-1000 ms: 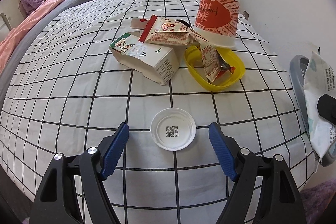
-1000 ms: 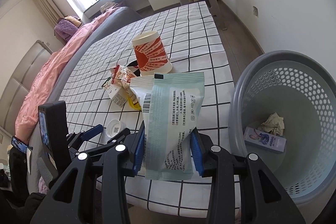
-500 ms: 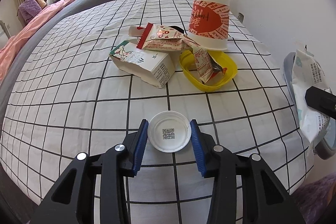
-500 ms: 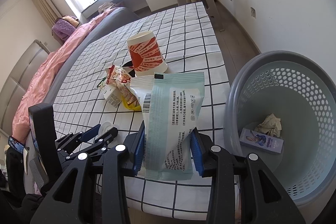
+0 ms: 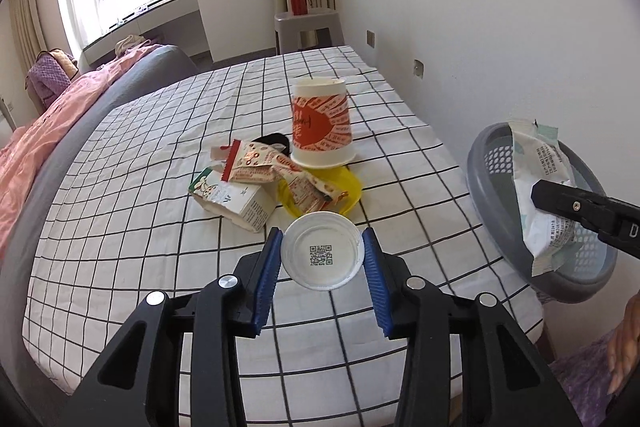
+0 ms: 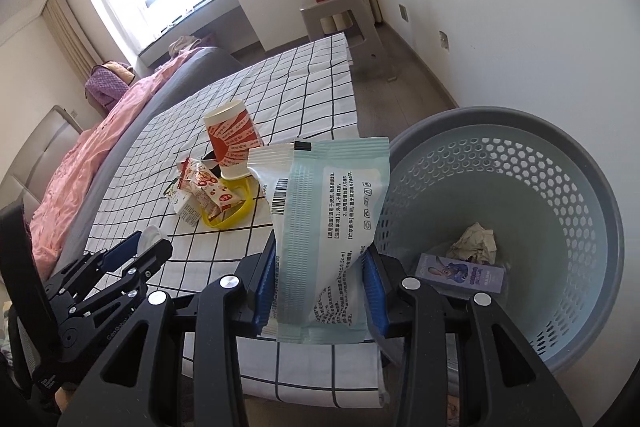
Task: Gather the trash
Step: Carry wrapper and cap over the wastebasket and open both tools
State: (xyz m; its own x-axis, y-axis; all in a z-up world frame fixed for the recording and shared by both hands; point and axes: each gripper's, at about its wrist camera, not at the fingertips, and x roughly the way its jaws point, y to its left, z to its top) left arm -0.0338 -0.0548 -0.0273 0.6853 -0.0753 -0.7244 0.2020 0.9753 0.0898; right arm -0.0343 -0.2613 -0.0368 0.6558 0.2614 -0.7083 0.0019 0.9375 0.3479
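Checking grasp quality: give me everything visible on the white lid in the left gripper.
The white lid is round, shallow, thin plastic by the look of it, with a ridged rim and a QR code printed at its centre. The left gripper is shut on it, blue pads pressing opposite rim edges. It is tilted, printed face toward the camera, and appears lifted clear of the checked bedsheet. Nothing else touches it. In the right wrist view only a sliver shows.

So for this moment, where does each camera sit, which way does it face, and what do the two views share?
Left wrist: on the left gripper, looking down its fingers across the checked bed; they hold a white lid. A bare hand shows low right.
Right wrist: on the right gripper, facing the bed edge and grey basket; its fingers clamp a pale green packet.
Shared: packet, basket, lid, red paper cup, and each view shows the other gripper.
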